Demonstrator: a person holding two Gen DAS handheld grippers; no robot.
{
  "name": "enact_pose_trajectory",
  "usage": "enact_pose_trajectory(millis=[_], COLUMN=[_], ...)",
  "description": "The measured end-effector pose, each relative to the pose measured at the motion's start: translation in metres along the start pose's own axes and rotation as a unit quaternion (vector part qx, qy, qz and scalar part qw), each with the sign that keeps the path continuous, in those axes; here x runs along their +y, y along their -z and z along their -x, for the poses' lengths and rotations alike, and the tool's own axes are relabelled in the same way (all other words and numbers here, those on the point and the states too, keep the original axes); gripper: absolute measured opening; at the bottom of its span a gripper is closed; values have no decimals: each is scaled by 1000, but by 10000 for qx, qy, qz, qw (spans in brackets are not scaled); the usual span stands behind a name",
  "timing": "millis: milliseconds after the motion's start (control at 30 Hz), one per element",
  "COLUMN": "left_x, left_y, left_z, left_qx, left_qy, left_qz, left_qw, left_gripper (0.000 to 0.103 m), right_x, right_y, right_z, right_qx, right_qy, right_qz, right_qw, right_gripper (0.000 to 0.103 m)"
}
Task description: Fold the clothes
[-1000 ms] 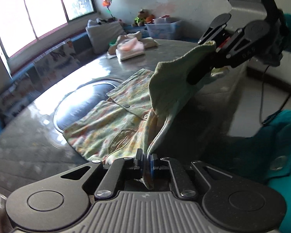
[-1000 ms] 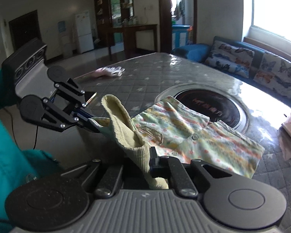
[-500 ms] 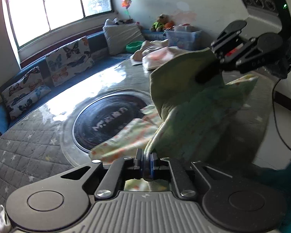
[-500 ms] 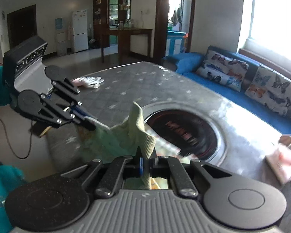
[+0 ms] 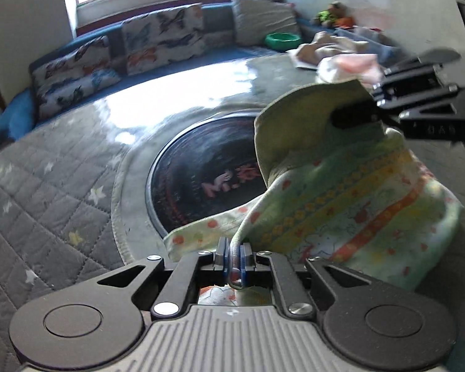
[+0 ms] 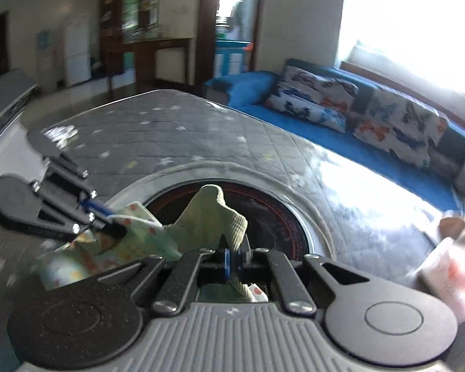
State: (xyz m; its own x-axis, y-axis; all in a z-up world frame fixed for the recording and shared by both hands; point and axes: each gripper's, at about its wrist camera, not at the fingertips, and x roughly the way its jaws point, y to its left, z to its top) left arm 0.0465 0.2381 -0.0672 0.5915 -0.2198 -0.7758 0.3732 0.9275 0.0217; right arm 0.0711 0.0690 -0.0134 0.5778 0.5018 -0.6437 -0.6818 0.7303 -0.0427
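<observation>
Both claws are pinching the same patterned green garment (image 5: 350,204): the left gripper (image 5: 235,255) nips one edge, the right gripper (image 6: 232,259) its ribbed band. The cloth hangs between them over the table (image 5: 46,192), above its dark round inset (image 5: 201,173) near the middle.

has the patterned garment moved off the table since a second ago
Yes. The patterned garment, pinched by the left gripper and right gripper, lay spread beside the round black inset earlier; now it hangs bunched over the inset's near edge.
</observation>
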Motion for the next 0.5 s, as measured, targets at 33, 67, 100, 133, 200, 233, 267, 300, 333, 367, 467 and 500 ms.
enact_pose_trajectory(millis=[33, 67, 100, 133, 200, 233, 267, 300, 333, 367, 467, 500], left_x=[1, 3, 4, 5, 7, 9, 11, 14, 17, 19, 24, 26], left_y=[-1, -1, -2, -3, -5, -7, -10, -12, -15, -17, -22, -23], left_z=[-3, -5, -7, -7, -6, -6, -7, -8, -11, -14, -21, -22], left_qx=[19, 38, 51, 62, 62, 59, 57, 63, 74, 92, 121, 125], left_qy=[-10, -11, -2, 10, 22, 24, 26, 31, 24, 8, -9, 6], left_qz=[52, 99, 124, 117, 54, 32, 15, 20, 39, 54, 118, 163], left_qw=[10000, 9999, 9999, 9999, 10000, 10000, 10000, 10000, 10000, 9999, 9999, 9998], left_gripper=[8, 8, 8, 8, 10, 11, 12, 12, 12, 12, 13, 14], right_x=[-3, -7, -12, -16, -22, -25, -27, -28, -27, -26, -20, -19], right_y=[2, 4, 7, 9, 12, 14, 16, 18, 21, 25, 37, 40], right_z=[-9, -15, -20, -22, -21, -18, -13, -7, -3, -1, 6, 8], right_qx=[13, 17, 12, 3, -20, -34, -51, -67, -58, -24, 78, 112], right_qy=[57, 84, 83, 94, 141, 150, 153, 165, 173, 179, 198, 205], right_qz=[-127, -269, -423, -523, -618, -642, -642, -638, -626, -608, -553, -535], right_qw=[9999, 9996, 9991, 9986, 9980, 9978, 9978, 9978, 9979, 9980, 9982, 9983], right_gripper=[5, 5, 8, 11, 13, 13, 14, 17, 21, 22, 23, 25])
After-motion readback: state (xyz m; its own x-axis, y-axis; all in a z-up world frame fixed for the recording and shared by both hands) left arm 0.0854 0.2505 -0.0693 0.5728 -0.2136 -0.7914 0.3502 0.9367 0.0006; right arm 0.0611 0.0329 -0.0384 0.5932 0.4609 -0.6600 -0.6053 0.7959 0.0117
